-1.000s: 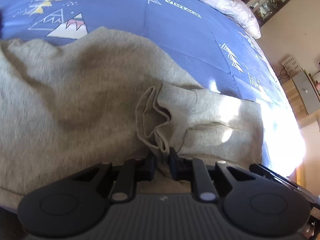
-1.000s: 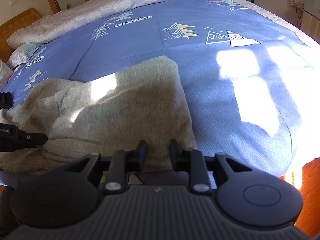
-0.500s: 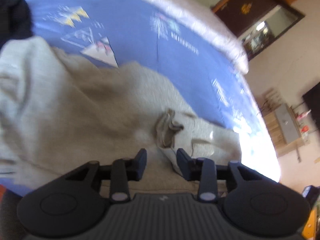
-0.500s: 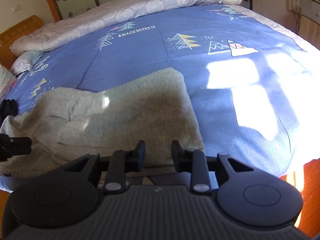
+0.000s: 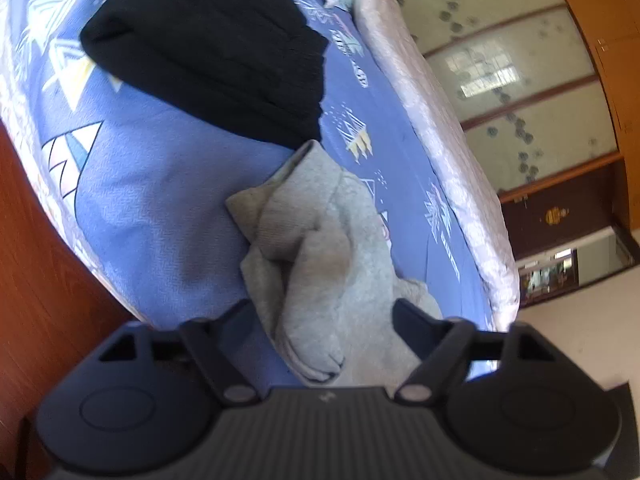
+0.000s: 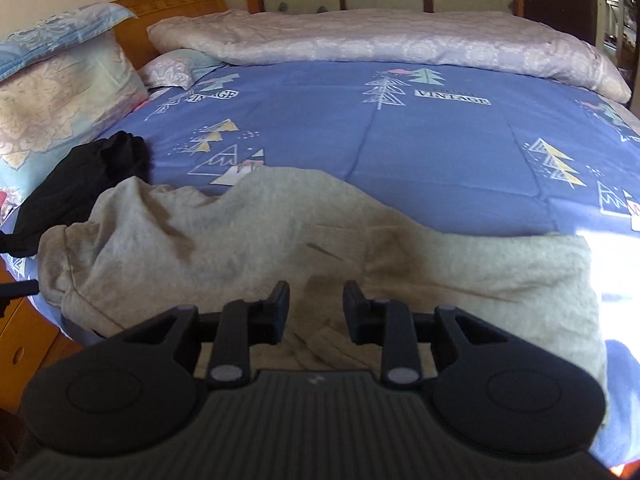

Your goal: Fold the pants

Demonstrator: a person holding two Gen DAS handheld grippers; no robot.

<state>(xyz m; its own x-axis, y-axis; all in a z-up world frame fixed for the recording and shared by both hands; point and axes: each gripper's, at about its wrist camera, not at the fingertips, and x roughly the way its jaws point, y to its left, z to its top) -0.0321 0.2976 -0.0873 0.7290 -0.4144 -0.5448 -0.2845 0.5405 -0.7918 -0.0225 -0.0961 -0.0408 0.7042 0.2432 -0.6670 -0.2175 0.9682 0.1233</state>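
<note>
The beige knit pants [image 6: 280, 240] lie folded along the near edge of the blue bedspread [image 6: 400, 140]. In the left wrist view the pants [image 5: 320, 248] run away from me as a bunched strip. My left gripper [image 5: 324, 316] is open wide, with the cloth lying between its fingers but not pinched. My right gripper [image 6: 316, 312] is open and empty, just above the near middle of the pants.
A black garment [image 5: 208, 44] lies on the bed beyond the pants' end; it also shows at the left in the right wrist view [image 6: 80, 184]. A rolled pale quilt [image 6: 380, 40] lies along the far side. Pillows [image 6: 52, 92] and a wooden headboard [image 6: 176, 4] are at the left.
My left gripper let go of the pants cuff, opened wide and swung to look along the pants toward the black garment. My right gripper moved left along the pants.
</note>
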